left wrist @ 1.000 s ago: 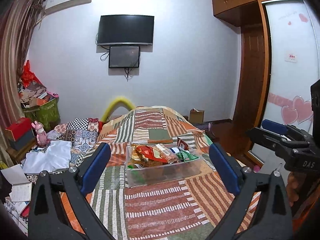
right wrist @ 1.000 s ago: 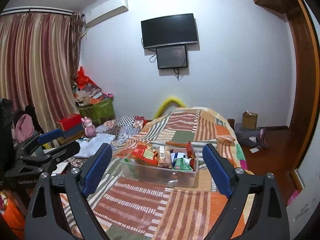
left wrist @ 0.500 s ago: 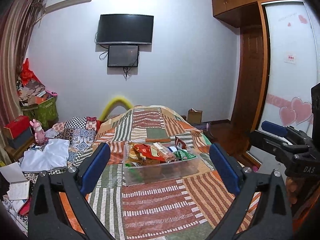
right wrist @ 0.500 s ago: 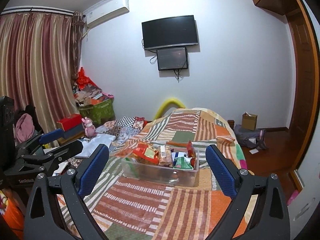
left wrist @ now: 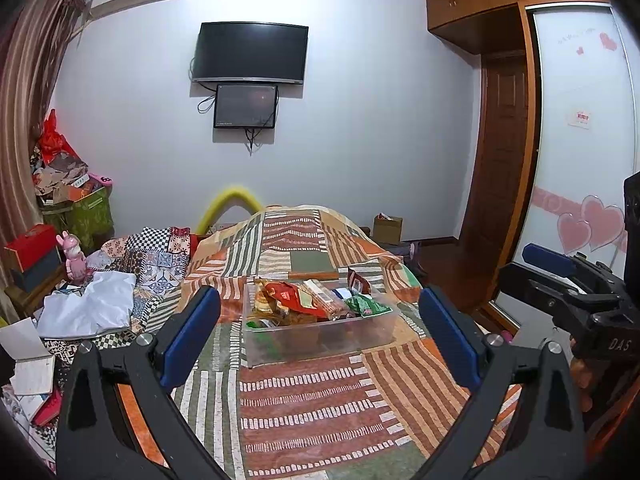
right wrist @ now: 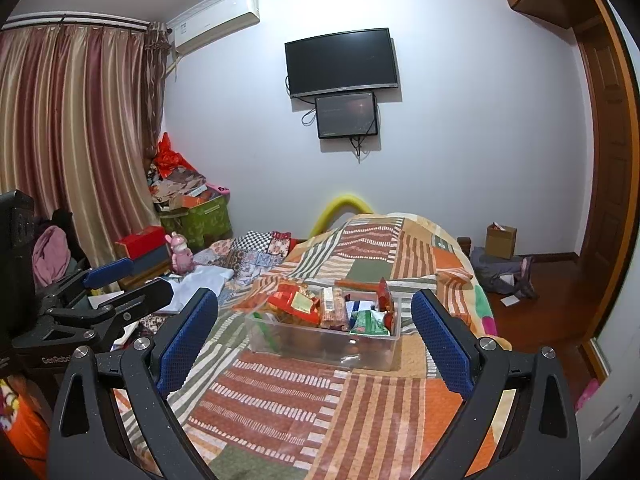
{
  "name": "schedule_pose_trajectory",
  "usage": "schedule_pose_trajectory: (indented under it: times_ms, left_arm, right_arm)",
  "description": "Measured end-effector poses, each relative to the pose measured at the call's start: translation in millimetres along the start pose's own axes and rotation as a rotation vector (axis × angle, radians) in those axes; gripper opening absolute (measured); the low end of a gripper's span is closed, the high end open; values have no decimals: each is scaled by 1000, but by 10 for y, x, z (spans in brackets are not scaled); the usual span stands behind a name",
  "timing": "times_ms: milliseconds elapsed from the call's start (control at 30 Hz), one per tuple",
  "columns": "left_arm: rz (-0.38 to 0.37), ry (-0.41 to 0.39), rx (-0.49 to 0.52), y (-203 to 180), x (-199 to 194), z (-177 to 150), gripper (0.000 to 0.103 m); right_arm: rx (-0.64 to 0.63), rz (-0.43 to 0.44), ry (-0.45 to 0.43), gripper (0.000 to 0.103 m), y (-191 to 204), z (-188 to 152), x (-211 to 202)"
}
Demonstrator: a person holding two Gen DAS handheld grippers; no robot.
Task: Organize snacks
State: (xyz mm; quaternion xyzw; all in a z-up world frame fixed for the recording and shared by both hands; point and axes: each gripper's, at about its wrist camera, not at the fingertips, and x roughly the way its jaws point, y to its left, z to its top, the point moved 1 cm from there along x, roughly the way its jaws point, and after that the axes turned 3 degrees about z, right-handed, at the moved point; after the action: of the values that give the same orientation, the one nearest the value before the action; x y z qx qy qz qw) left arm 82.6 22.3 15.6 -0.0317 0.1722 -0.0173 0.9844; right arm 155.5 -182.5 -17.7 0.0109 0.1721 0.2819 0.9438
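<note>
A clear plastic bin [left wrist: 320, 338] [right wrist: 320, 340] full of snack packets stands on the patchwork bedspread [left wrist: 320, 412] [right wrist: 320, 412]. Among the packets are a red bag [left wrist: 286, 294] [right wrist: 288, 300] and a green bag [left wrist: 366, 306] [right wrist: 370, 322]. My left gripper [left wrist: 320, 336] is open with blue pads, held back from the bin and above the bed, empty. My right gripper [right wrist: 314, 336] is likewise open and empty, short of the bin. Each gripper also shows at the edge of the other's view: the right gripper [left wrist: 560, 276] and the left gripper [right wrist: 116, 284].
Piled cloths and a white sheet [left wrist: 92, 308] lie left of the bed, with a pink toy [right wrist: 182, 258], boxes and a green bin [right wrist: 196, 216]. A TV [left wrist: 250, 58] hangs on the far wall. A wardrobe [left wrist: 580, 160] and a wooden floor [right wrist: 552, 292] are on the right.
Both grippers have drawn back and risen slightly, so the bin sits a little lower and farther in view. Both stay open.
</note>
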Motion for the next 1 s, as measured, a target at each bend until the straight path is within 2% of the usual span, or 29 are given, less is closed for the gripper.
schedule_pose_trajectory:
  times_ms: [1000]
  left_arm:
    - [-10,-1,1,-30,2,-6,101]
  right_arm:
    - [-5,9,-1,97,52,-3,-25]
